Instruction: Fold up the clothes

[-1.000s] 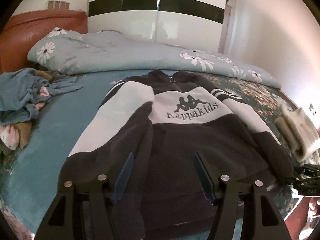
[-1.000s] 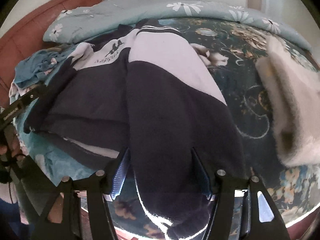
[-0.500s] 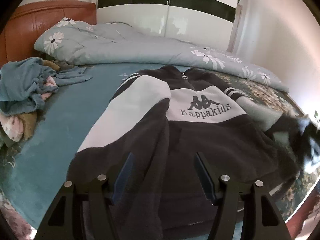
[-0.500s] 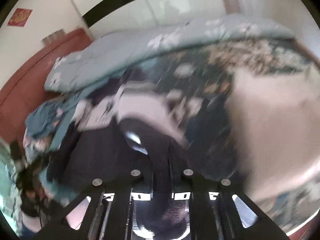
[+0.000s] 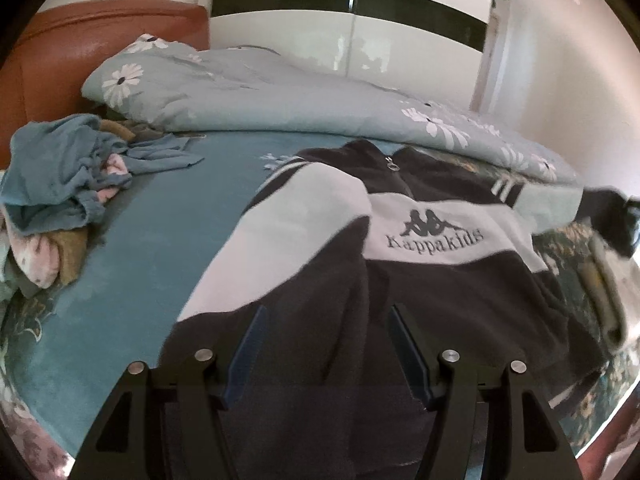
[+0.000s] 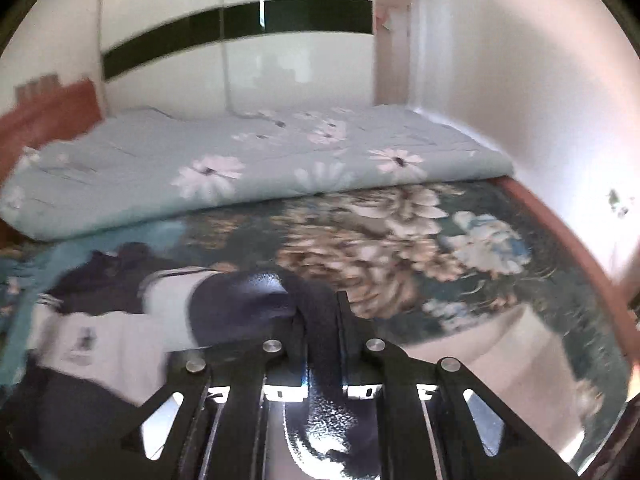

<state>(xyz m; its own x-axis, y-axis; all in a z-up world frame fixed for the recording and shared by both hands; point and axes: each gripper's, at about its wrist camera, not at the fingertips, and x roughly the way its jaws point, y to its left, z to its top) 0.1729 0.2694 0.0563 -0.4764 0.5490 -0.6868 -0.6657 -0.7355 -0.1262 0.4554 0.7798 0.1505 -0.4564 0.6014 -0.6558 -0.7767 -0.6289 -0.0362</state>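
1. Left wrist view looks forward and downward, close over the dark navy and white fleece jacket [image 5: 420,280].
2. Right wrist view faces across the bed, close to the jacket's sleeve.
3. Both share the jacket [image 6: 120,332], the pale blue daisy-print quilt [image 5: 280,100] [image 6: 240,168] and the glossy white wardrobe [image 5: 340,40] [image 6: 240,60].

The dark-and-white fleece zip jacket [image 5: 420,280] lies spread on the teal plush bed cover [image 5: 152,248], collar toward the far side. Behind it a folded daisy-print quilt [image 5: 280,96] runs across the bed, with the tall glossy white wardrobe [image 5: 340,48] beyond. To the left sits a heap of crumpled blue and pink clothes [image 5: 56,172], before the brown padded headboard [image 5: 60,56]. To the right of the jacket lies a folded cream fleece garment [image 5: 612,292]. The jacket's right sleeve [image 6: 240,308] is raised off the cover.
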